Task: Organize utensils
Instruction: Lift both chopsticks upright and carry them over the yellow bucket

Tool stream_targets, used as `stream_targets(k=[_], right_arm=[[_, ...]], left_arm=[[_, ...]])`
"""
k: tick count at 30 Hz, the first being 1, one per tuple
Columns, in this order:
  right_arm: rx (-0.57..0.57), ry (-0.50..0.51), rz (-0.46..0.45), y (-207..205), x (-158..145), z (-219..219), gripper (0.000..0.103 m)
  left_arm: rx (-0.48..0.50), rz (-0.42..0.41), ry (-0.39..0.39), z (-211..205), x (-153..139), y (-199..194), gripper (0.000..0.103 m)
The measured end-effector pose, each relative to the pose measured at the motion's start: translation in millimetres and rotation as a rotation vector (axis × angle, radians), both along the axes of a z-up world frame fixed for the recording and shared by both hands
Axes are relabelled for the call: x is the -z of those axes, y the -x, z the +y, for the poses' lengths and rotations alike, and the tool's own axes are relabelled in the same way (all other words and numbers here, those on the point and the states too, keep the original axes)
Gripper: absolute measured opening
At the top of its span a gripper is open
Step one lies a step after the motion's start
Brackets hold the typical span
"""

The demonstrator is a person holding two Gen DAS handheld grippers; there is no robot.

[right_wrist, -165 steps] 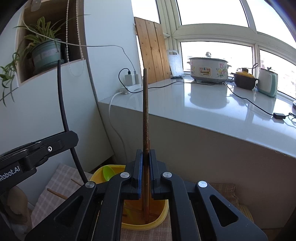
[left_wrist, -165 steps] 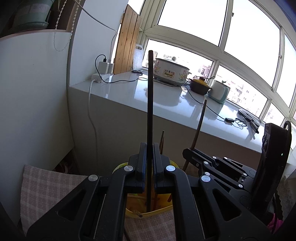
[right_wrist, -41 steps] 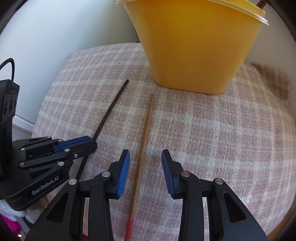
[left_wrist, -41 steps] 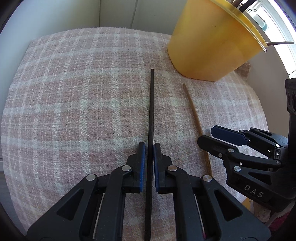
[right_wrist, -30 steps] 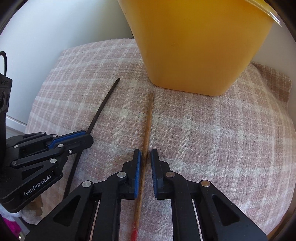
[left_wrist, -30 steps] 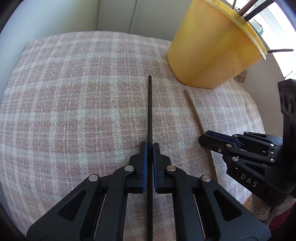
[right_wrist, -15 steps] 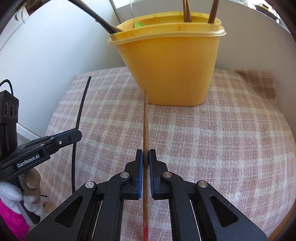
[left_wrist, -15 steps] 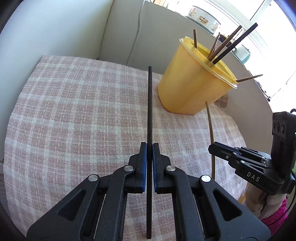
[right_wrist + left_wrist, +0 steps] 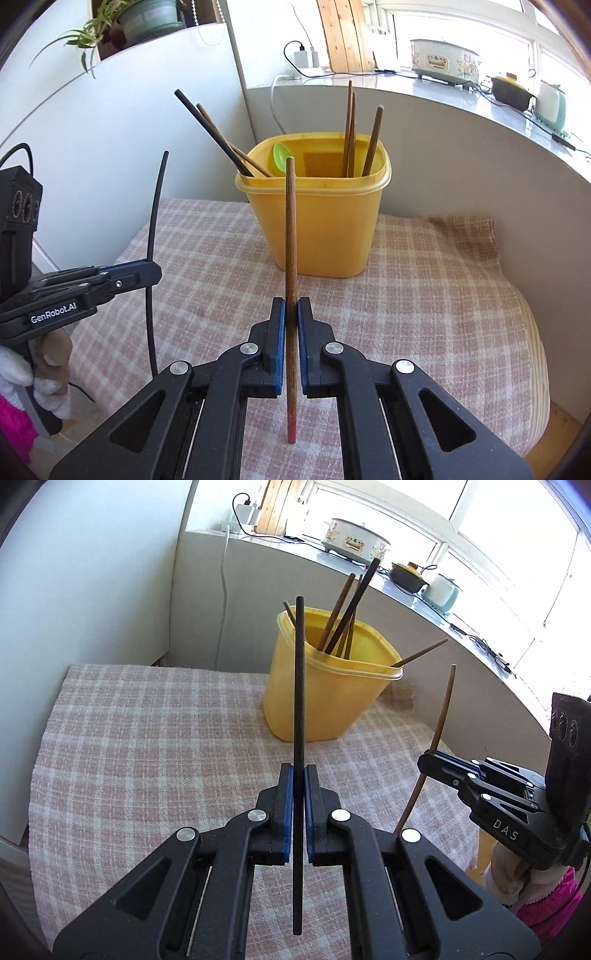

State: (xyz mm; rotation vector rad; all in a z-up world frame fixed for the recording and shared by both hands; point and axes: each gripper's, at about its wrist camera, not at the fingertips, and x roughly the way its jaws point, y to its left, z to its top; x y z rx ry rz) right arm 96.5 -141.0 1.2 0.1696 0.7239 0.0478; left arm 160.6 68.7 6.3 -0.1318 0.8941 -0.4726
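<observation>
In the left wrist view we've got the left gripper (image 9: 298, 771) clamped tight on a black chopstick (image 9: 299, 686) running up the middle of the frame, with the yellow tub (image 9: 325, 701) behind it on the checked cloth (image 9: 147, 738). At the right edge, the right gripper (image 9: 430, 764) pinches a brown chopstick (image 9: 441, 716).

The right wrist view looks into the tub, so we spot a green spoon (image 9: 282, 157) among the chopsticks standing inside, which the left view hides. Upper left there's a potted plant (image 9: 147, 18).
</observation>
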Motion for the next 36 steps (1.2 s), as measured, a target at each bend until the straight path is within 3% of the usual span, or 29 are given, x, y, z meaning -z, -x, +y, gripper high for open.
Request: stream_targets(k=[7,16,29,36], right_arm=[[0.001,0.053,-0.079,7.9,-12.8,2.8,0.005],[0.017,0.042,-0.140,12.8,-35.0,-8.1,0.005],[0.030,-0.004,-0.242,12.0,-79.5,-31.8,0.005],[0.040,-0.014,-0.282,0.8,-99.4,-40.8,0.005]], left_arm=[[0.026,-0.063,0.013,-13.0,-26.0,6.3,0.003],[0.042,-0.149,0.057,-28.7,-60.8,-0.1,0.003],[0.012,-0.272,0.112,-64.2,-105.4,-47.7,0.003],[-0.021,-0.345,0.101,-82.5,-124.6,-77.2,0.003]])
